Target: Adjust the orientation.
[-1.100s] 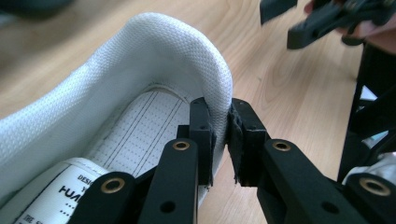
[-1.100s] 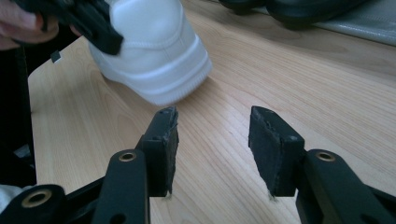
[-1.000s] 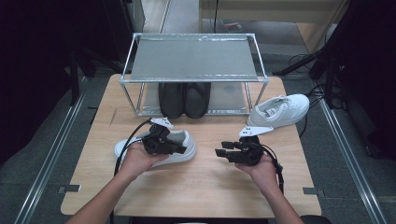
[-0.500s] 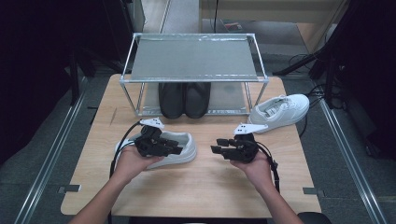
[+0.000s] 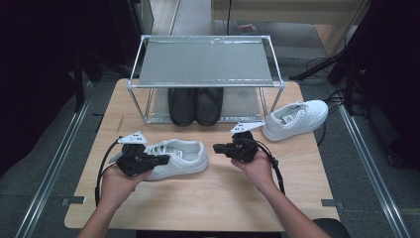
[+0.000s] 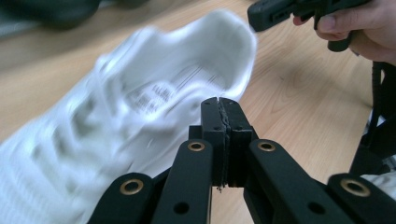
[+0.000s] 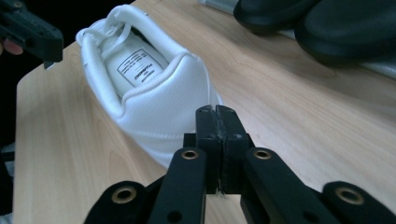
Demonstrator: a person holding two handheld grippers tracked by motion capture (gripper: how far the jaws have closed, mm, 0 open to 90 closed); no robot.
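A low white lace-up sneaker point(image 5: 174, 157) with a printed label on its insole lies on its sole on the pale wooden tabletop point(image 5: 213, 198), a little left of centre in the lower half of the high view, its heel opening toward the right of the frame and its toe toward the left. In the left gripper view the same shoe point(image 6: 116, 121) fills the left and centre, blurred; in the right gripper view its padded heel point(image 7: 154, 93) sits in the upper left, sharp.

The left gripper point(image 5: 161, 159), black and held in the person's left hand point(image 5: 116, 186), lies against the toe end of the sneaker in the high view; whether it touches the shoe cannot be told. Its jaws have just been closing and now stand pressed flat together, with nothing between them, as the left gripper view shows at bottom centre point(image 6: 219, 105).

The right gripper point(image 5: 218, 148), held in the right hand point(image 5: 257, 168), sits just right of the heel, with a strip of bare table between them. Its jaws have also just been closing and meet face to face, empty, in the right gripper view point(image 7: 215, 112).

Farther out, a second white sneaker point(image 5: 296, 119) rests at the right edge of the table, tilted. At the top centre stands a metal-framed shoe rack with a grey shelf point(image 5: 205, 62), and under that shelf a pair of black shoes point(image 5: 195, 105) sits side by side.
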